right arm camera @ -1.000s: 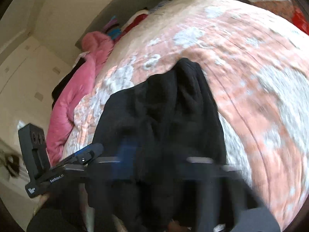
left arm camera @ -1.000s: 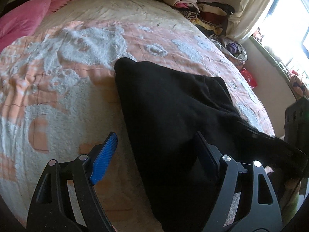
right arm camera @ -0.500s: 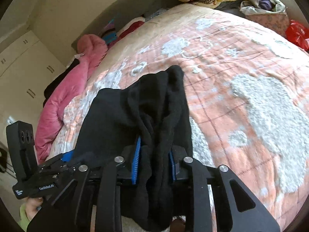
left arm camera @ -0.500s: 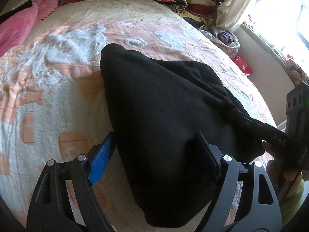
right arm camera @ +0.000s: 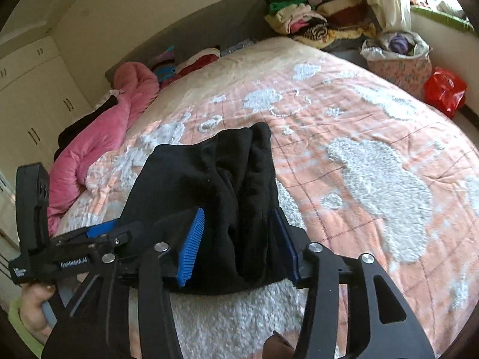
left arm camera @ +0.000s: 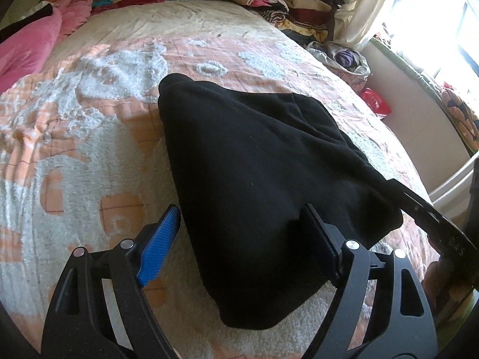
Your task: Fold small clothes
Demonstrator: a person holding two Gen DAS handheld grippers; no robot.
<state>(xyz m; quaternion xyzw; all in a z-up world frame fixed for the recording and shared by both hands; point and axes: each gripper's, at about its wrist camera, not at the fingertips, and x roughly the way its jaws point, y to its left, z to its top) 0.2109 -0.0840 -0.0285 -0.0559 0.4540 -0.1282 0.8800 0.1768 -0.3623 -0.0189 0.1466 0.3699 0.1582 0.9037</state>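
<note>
A black garment [left arm camera: 254, 173] lies in a folded, bunched heap on the pink and white bedspread [left arm camera: 89, 155]. My left gripper [left arm camera: 239, 239] is open, its jaws wide apart around the garment's near end. In the right wrist view the garment [right arm camera: 215, 179] runs between the jaws of my right gripper [right arm camera: 239, 239], which stand open on either side of a bunched fold. The left gripper [right arm camera: 101, 233] shows at the lower left of that view. The right gripper's arm [left arm camera: 431, 218] crosses the right edge of the left wrist view.
A pink quilt [right arm camera: 113, 125] lies along the bed's far left side. Stacks of folded clothes [right arm camera: 314, 15] sit beyond the bed's far corner. A fabric basket [right arm camera: 398, 59] and a red bag [right arm camera: 443, 92] stand on the floor at the right.
My right gripper was shut on the bunched fold half a second ago and has opened. The garment has settled flatter on the bed. My left gripper stays open.
</note>
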